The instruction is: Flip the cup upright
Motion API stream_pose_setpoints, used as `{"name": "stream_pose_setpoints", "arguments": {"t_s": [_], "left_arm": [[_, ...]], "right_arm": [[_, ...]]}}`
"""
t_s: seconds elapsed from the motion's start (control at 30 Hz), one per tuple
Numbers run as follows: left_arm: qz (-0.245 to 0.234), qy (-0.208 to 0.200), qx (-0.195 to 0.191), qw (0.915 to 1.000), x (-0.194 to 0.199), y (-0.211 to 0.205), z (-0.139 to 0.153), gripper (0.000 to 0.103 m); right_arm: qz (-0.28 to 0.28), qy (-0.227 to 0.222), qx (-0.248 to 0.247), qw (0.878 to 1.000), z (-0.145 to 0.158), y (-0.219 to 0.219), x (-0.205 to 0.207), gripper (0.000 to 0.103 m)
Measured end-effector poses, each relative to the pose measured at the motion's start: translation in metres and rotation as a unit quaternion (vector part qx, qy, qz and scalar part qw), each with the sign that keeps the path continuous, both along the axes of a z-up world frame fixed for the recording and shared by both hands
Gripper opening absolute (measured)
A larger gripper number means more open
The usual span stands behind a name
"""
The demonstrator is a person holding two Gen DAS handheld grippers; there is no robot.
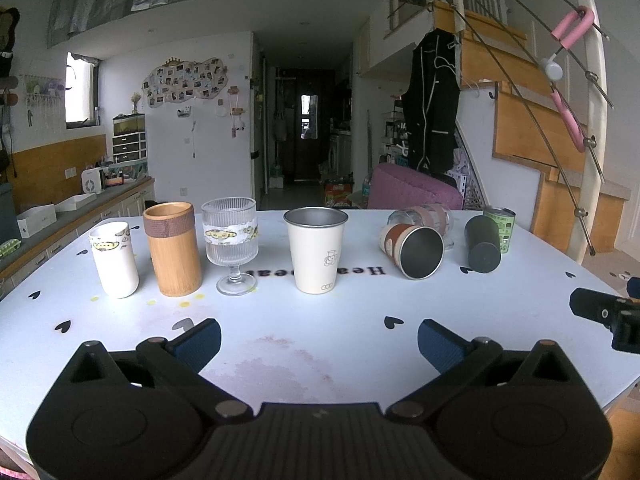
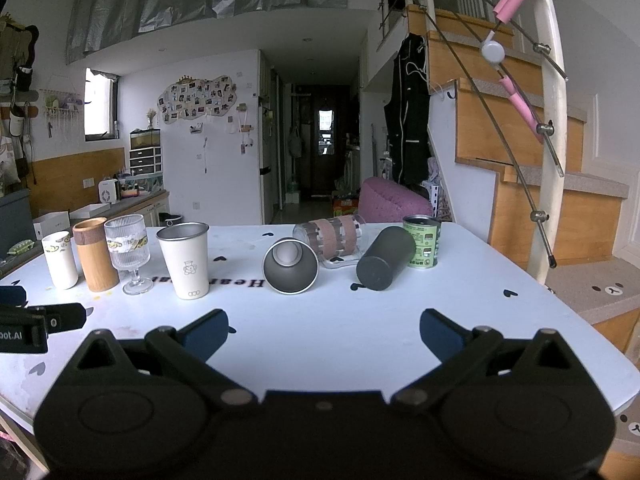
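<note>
Three cups lie on their sides on the white table (image 1: 320, 320): a steel cup with an orange sleeve (image 1: 412, 250) (image 2: 290, 266), its mouth facing me, a clear glass mug with pink bands (image 1: 426, 216) (image 2: 332, 236) behind it, and a black tumbler (image 1: 482, 244) (image 2: 384, 260). My left gripper (image 1: 319, 338) is open and empty, low over the near table, in front of the upright cream cup (image 1: 317, 250) (image 2: 186, 260). My right gripper (image 2: 324, 330) is open and empty, in front of the fallen cups.
Upright at the left stand a white cup (image 1: 114, 258), a bamboo cup (image 1: 172, 248) and a ribbed stemmed glass (image 1: 232, 244). A green can (image 2: 422, 246) stands behind the black tumbler. Stairs and a railing (image 2: 552, 120) rise at the right. A counter runs along the left.
</note>
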State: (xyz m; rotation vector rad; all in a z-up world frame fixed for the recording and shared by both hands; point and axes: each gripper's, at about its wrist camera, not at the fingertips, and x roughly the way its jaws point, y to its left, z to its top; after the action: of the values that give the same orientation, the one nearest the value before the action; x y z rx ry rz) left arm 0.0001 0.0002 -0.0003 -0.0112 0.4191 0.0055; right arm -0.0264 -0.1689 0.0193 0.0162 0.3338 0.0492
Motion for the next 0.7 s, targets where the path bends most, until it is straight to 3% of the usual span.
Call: {"name": "stream_pose_setpoints", "arguments": {"t_s": [0.3, 0.47, 0.7], "left_arm": [[0.001, 0.000, 0.000, 1.0000, 0.000, 0.000, 0.000, 0.103], [0.002, 0.001, -0.002, 1.0000, 0.000, 0.002, 0.001, 0.103], [0.003, -0.009, -0.003, 1.0000, -0.005, 0.007, 0.000, 0.103]], "right_arm": [[0.017, -0.006, 0.012, 1.000, 0.001, 0.001, 0.011, 0.103], [0.053, -0.012, 0.017, 0.998, 0.005, 0.004, 0.046, 0.103], [0.087, -0.022, -0.014, 0.996, 0.006, 0.021, 0.117, 0.103]]}}
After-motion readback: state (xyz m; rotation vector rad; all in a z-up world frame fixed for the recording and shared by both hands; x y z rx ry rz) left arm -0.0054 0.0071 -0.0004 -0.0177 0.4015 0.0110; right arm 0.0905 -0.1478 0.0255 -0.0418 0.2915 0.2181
